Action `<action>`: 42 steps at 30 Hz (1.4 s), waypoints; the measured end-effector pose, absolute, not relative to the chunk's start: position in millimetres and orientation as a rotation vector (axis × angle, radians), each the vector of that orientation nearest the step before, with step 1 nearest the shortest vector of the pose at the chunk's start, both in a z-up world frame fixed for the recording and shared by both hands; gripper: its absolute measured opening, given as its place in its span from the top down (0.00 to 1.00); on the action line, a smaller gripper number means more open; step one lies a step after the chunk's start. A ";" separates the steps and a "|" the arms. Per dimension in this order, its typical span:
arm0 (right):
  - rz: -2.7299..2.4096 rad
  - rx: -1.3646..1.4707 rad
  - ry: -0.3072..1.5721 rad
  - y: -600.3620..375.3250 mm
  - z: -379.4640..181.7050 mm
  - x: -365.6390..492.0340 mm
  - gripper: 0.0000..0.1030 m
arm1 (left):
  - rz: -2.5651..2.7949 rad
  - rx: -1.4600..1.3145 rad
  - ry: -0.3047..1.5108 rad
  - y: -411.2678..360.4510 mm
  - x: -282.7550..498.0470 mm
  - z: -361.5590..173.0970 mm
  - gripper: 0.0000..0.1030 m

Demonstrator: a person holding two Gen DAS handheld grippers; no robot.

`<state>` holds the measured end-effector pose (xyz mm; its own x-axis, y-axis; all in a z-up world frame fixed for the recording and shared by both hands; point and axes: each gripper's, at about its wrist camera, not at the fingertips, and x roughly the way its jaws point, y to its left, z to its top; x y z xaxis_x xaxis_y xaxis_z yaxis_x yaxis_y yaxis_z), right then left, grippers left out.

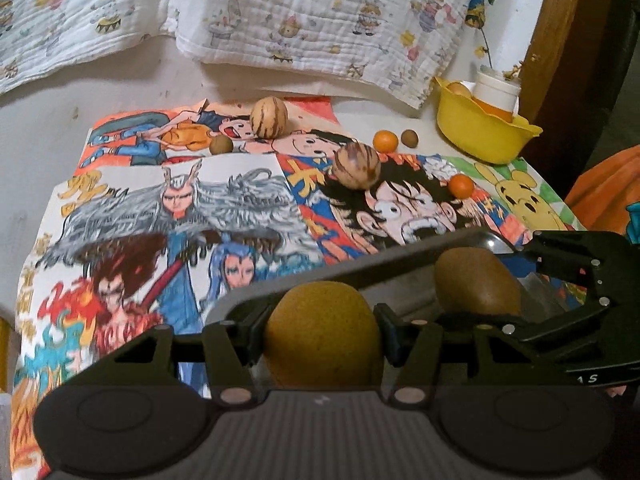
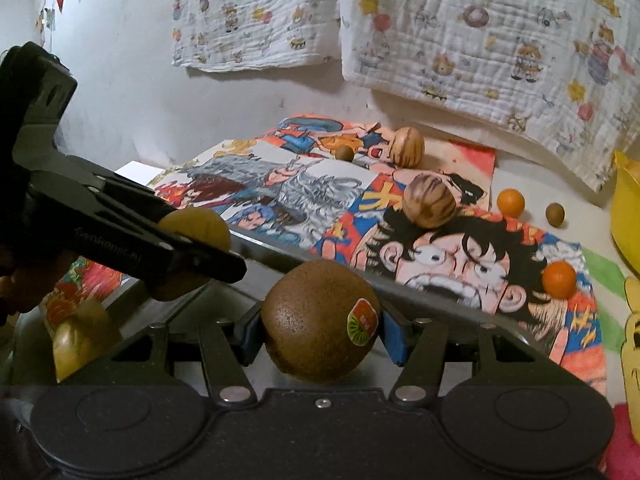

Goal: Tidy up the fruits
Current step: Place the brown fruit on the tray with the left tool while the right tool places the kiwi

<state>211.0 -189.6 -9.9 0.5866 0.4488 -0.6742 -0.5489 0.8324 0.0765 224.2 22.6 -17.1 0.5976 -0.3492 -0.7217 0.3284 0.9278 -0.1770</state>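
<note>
My left gripper (image 1: 322, 330) is shut on a golden-brown kiwi (image 1: 322, 332) over a metal tray (image 1: 400, 252). My right gripper (image 2: 320, 330) is shut on a darker kiwi with a sticker (image 2: 316, 320) over the same tray (image 2: 320, 258). In the left wrist view the right gripper's kiwi (image 1: 476, 284) shows at right. In the right wrist view the left gripper's kiwi (image 2: 196, 236) shows at left. On the cartoon mat lie two striped fruits (image 1: 356, 166) (image 1: 269, 117), two small oranges (image 1: 385, 141) (image 1: 461, 185) and two small brown fruits (image 1: 221, 145) (image 1: 409, 137).
A yellow bowl (image 1: 480, 132) holding a white cup and fruit stands at the back right. Printed cloths (image 1: 312, 20) hang on the wall behind. A yellowish fruit (image 2: 80, 336) lies in the tray at lower left of the right wrist view.
</note>
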 end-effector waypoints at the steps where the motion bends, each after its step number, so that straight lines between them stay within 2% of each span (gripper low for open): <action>1: 0.579 -0.147 0.744 -188.5 -10.4 208.2 0.42 | -0.392 -0.027 0.846 22.9 222.1 -17.5 0.42; 12: 0.519 -0.157 0.794 -178.2 -22.3 196.4 0.41 | -0.334 -0.009 0.899 24.1 210.9 -26.5 0.42; 23: 0.495 -0.149 0.751 -181.3 -23.6 187.3 0.40 | -0.316 -0.027 0.890 23.5 208.1 -26.1 0.41; 29: 0.470 -0.125 0.728 -184.6 -24.8 179.6 0.28 | -0.295 -0.080 0.846 29.9 201.1 -16.0 0.25; 33: 0.459 -0.102 0.688 -187.0 -20.9 168.6 0.18 | -0.271 -0.104 0.799 34.3 191.6 -7.0 0.18; 37: 0.447 -0.078 0.637 -189.4 -12.5 155.9 0.10 | -0.245 -0.138 0.748 38.4 175.1 0.0 0.05; 39: 0.442 -0.069 0.610 -190.6 -8.2 147.1 0.04 | -0.236 -0.149 0.722 39.9 165.5 2.9 0.03; 42: 0.438 -0.061 0.573 -192.2 -2.0 134.2 0.01 | -0.237 -0.163 0.680 42.7 151.9 5.6 0.01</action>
